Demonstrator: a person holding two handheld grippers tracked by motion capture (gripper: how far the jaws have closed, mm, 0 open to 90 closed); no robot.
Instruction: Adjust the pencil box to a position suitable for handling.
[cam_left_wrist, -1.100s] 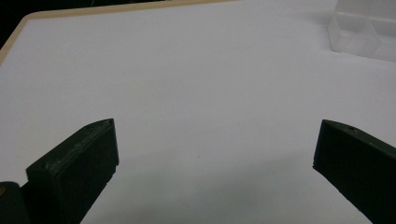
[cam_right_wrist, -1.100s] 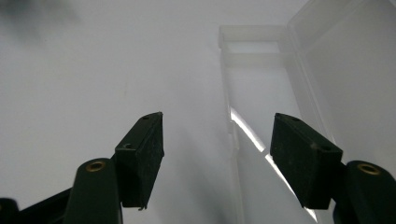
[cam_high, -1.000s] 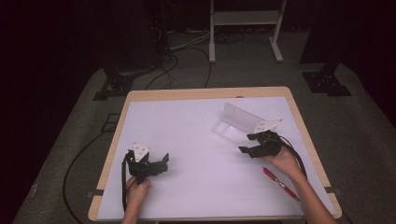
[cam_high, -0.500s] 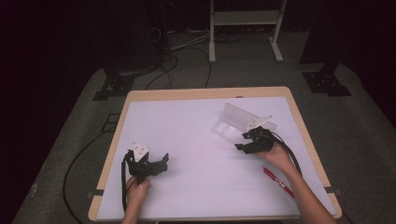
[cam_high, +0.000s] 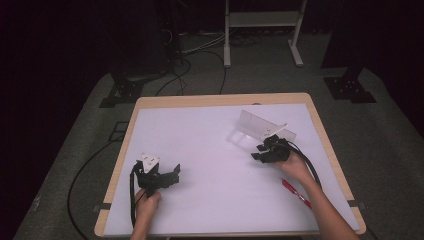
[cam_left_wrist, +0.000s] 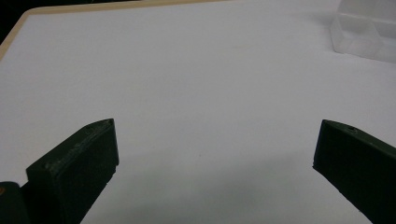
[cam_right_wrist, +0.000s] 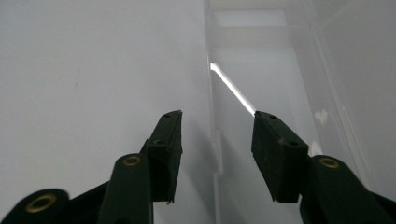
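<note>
A clear plastic box (cam_high: 250, 131) with its lid raised lies open on the white table (cam_high: 210, 150), right of centre. My right gripper (cam_high: 259, 153) is open at the box's near edge, and its jaws straddle the box's thin front wall (cam_right_wrist: 214, 135) without touching it. My left gripper (cam_high: 173, 173) rests open on the table at the near left, with nothing between its jaws. In the left gripper view the box (cam_left_wrist: 366, 32) sits far off at the upper right.
A red pen (cam_high: 295, 192) lies on the table near the right forearm. Cables and stand feet lie on the dark floor beyond the table's wooden rim (cam_high: 220, 99).
My right gripper has moved left and slightly forward to the box's front edge. The left gripper has stayed where it was.
</note>
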